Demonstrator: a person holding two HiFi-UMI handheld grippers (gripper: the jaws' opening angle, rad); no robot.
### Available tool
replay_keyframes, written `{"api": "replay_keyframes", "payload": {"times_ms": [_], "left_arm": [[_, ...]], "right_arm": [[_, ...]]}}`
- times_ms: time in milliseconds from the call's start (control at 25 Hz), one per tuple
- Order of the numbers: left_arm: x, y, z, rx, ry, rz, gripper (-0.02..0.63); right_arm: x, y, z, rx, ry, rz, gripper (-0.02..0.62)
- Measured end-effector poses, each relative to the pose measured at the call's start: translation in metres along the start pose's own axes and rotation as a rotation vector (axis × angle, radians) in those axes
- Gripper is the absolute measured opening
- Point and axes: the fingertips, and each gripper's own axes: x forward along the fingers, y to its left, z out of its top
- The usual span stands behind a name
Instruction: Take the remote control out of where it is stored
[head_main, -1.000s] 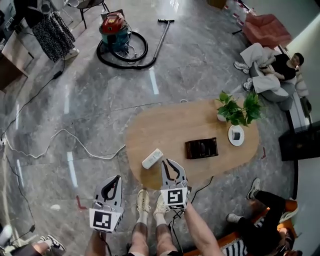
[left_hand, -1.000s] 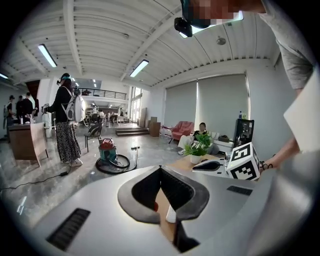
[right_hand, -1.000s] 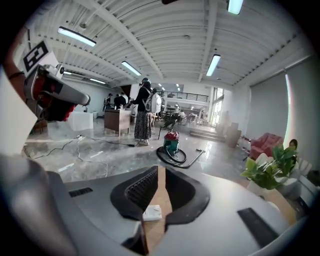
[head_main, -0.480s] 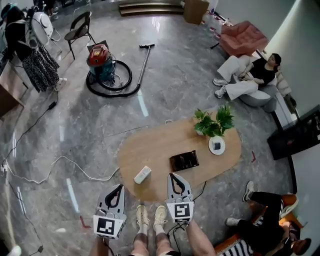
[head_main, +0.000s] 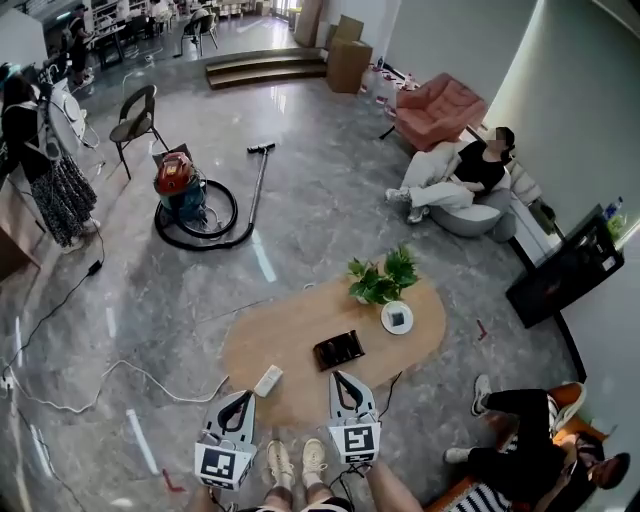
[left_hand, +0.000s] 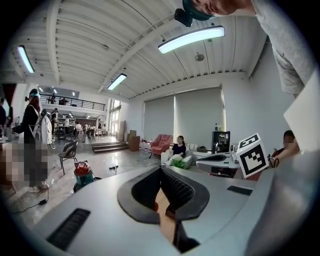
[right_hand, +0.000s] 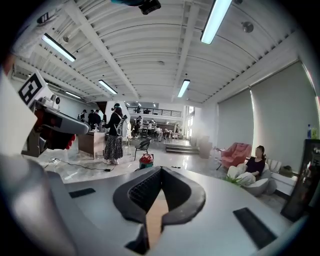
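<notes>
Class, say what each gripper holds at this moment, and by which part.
Nothing is held. The left gripper and right gripper both have their jaws shut on nothing; the remote control lies apart on the table.

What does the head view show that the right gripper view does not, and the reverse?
Only the head view shows the things on the oval table: the white remote control near its edge, a dark tray and a white dish. Only the right gripper view shows the ceiling lights and, close up, the right tool with its ribbed pads shut together and nothing between them. Both show the red vacuum cleaner, the pink armchair and the seated person.
</notes>
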Motion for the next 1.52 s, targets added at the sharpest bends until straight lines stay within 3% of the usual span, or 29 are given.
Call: {"api": "replay_keyframes", "payload": {"times_ms": [480, 840, 1160, 1520], "left_arm": [[-0.024, -0.03, 0.035, 0.012, -0.071, -0.048, 0.005], [-0.02, -0.028, 0.033, 0.014, -0.091, -0.083, 0.005], [0.001, -0.015, 0.012, 0.011, -0.07, -0.071, 0.005], [0.039, 0.004, -0.047, -0.021, -0.027, -0.028, 0.006]], "right_arm": [[-0.068, -0.012, 0.02, 0.01, 0.0, -0.068, 0.008], [-0.064, -0.018, 0.017, -0.011, 0.01, -0.119, 0.008], [-0.047, -0.021, -0.012, -0.019, 0.053, -0.131, 0.009], [-0.002, -0.033, -0.074, -0.037, 0.122, -0.085, 0.009]]}}
